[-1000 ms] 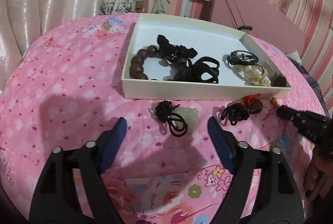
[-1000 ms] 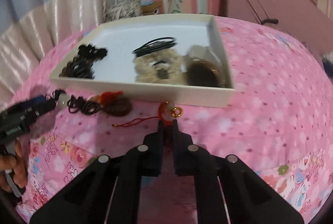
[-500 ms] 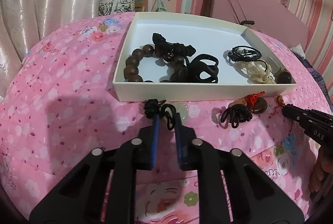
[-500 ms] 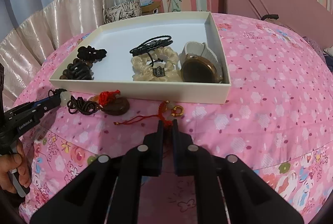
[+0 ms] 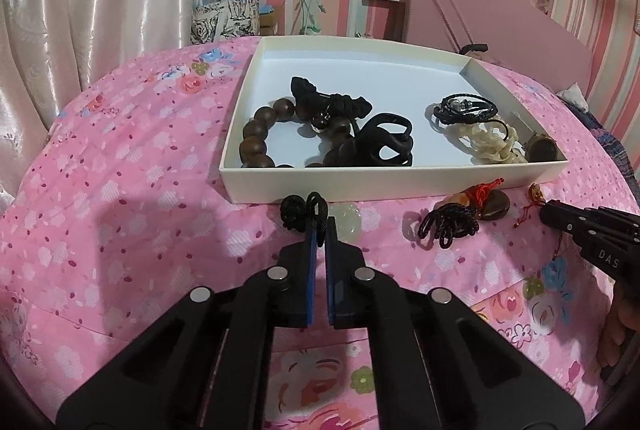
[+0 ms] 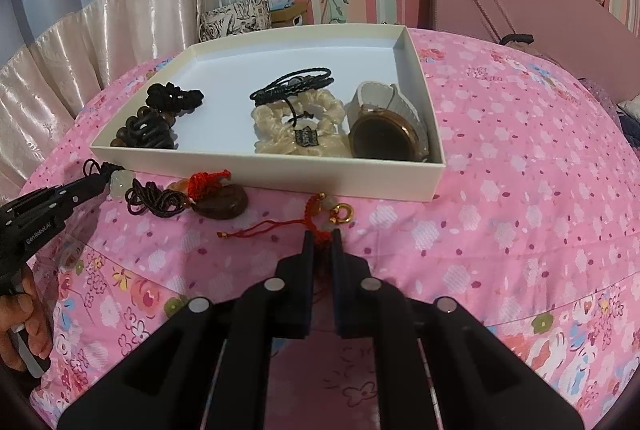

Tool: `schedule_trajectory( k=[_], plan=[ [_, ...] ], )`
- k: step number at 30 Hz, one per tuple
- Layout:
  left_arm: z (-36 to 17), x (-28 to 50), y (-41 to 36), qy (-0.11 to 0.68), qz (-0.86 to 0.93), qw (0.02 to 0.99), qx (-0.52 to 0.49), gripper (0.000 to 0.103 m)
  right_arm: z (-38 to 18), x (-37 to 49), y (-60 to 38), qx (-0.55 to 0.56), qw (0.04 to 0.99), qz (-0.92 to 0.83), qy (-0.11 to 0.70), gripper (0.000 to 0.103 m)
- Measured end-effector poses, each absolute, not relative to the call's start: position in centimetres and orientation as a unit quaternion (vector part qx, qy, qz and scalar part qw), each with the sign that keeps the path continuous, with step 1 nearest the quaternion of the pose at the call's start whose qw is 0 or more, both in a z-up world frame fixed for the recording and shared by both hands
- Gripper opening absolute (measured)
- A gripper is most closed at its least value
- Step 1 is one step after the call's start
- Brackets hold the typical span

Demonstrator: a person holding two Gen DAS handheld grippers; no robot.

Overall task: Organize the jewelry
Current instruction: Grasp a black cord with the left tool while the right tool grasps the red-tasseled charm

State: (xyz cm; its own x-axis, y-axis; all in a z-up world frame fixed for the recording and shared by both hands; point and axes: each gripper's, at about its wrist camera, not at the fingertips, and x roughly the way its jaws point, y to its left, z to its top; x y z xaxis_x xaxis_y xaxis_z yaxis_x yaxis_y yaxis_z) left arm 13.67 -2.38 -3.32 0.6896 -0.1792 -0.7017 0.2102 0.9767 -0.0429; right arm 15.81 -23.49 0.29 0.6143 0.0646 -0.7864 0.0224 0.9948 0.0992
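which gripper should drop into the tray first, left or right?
Left, probably. The left gripper has its jaws shut on the jade pendant's black cord, right at the white tray's near wall. The right gripper holds the red cord charm farther back.

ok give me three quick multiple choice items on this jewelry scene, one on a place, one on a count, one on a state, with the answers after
1. Where does the watch lie?
A. in the white box, at its near right corner
B. on the pink bedspread
C. in a gripper

2. How many pendants lie on the bedspread in front of the box?
A. one
B. three
C. five

3. What is the left gripper doing?
A. hanging open over the box
B. shut on the black cord of the pale jade pendant
C. holding the wooden bead bracelet

Answers:
1. A, the watch sits against the box's right wall.
2. B, the jade one, the brown stone pendant and the red cord charm.
3. B, the cord loop runs between its closed fingers.
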Motion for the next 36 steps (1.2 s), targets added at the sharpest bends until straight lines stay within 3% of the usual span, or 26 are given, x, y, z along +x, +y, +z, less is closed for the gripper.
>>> schedule_trajectory(
  k=[13, 36],
  plan=[
    [-1.7, 12.5, -1.5, 0.358, -0.125, 0.925, 0.004, 0.001, 1.5, 14.8, -23.5, 0.061, 0.91, 0.028, 0.409, 0.007],
    [6.3, 13.7, -3.6, 0.285, -0.143, 0.948, 0.01, 0.001, 10.7, 16.2, -23.1, 0.069, 0.944, 0.072, 0.316, 0.007]
  ],
)
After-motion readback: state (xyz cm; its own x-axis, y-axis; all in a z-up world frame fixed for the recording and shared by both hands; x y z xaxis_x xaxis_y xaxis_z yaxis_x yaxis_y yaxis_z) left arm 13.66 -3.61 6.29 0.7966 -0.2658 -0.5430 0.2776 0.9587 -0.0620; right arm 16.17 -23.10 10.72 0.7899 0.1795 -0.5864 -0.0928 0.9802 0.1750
